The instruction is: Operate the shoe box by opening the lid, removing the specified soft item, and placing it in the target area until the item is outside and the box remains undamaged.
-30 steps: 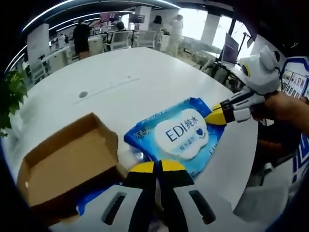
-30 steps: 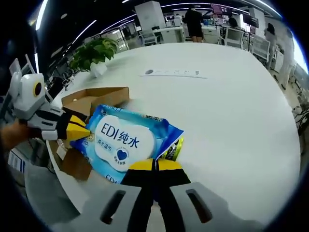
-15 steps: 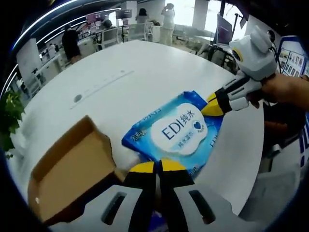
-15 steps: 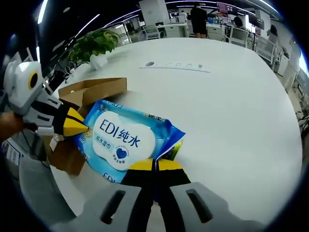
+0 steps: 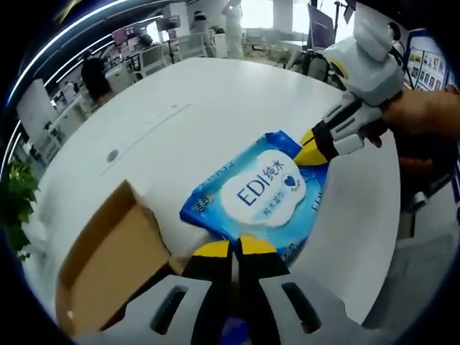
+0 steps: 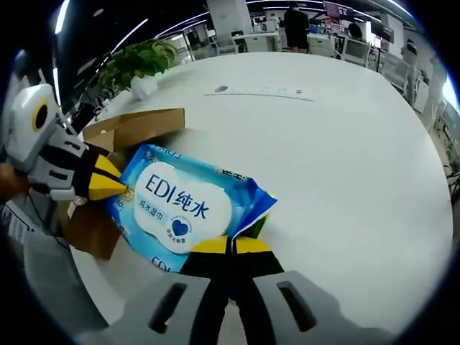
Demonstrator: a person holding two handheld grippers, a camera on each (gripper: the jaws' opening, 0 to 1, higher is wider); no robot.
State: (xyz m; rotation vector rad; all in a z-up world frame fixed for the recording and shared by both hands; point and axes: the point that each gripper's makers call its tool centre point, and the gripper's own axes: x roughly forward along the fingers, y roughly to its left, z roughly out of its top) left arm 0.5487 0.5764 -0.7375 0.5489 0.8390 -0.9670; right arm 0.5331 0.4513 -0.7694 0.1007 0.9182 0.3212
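I have both tools closed on the blue wipes pack, one at each end. In the left gripper view my left tool has its yellow-tipped jaws pressed together on the near edge of the pack, and the right tool comes in from the right with a hand behind it, its yellow tips pinched on the far corner. In the right gripper view the right tool is clamped shut on the near edge of the same pack, and the left tool reaches in from the left, its tips closed on the opposite corner. The pack is outside the shoe box, over the white counter, with its white label and blue lettering facing up; I cannot tell whether it rests on the counter or is held just above it. The brown cardboard box stands open just beside the pack, and in the right gripper view one end of the pack overlaps the box. A potted plant stands on the counter beyond the box. People and office chairs are well apart in the background.
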